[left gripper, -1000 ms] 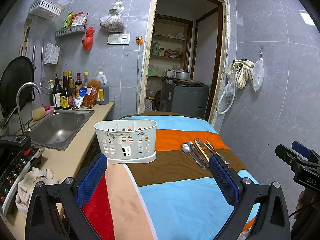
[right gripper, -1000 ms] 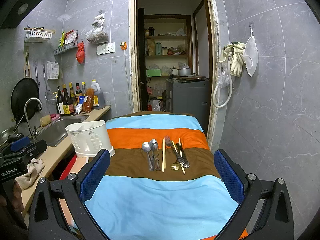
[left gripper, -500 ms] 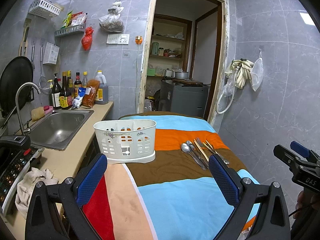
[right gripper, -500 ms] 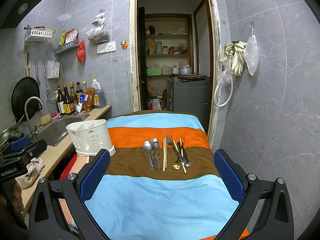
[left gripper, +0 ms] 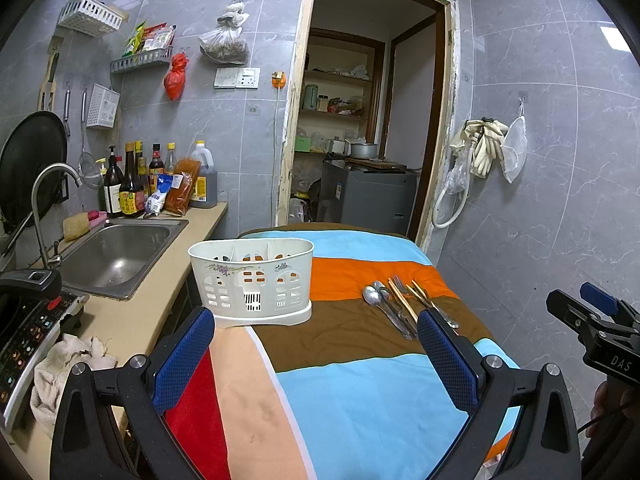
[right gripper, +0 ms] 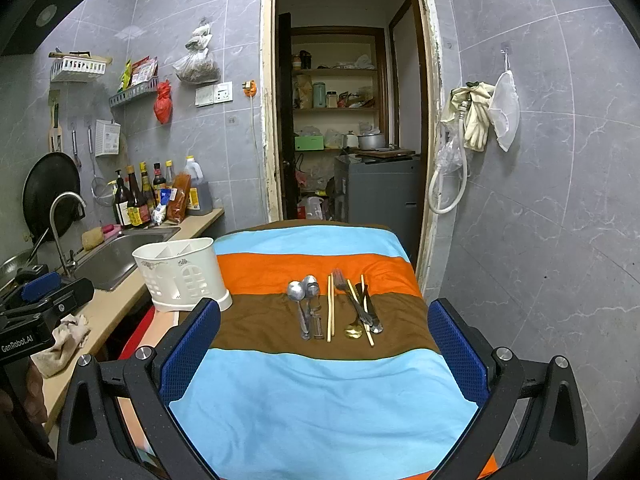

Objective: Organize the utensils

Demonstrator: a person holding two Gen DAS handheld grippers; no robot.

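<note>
Caddy: white utensil holder stood at the striped cloth's left edge, beside the sink; no utensil showed in it.
Left gripper: fingers spread wide, holding nothing, aimed between caddy and utensils.
Utensils: lay in a row on the brown band, long axes pointing away from the grippers; two silver spoons, one gold spoon, one fork, roughly four chopsticks, uncertain where they overlap.
Right gripper: spread wide, empty, facing the row head-on, likely the nearer one.

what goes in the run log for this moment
left gripper: open, empty | right gripper: open, empty | utensils: on cloth | caddy: empty
</note>
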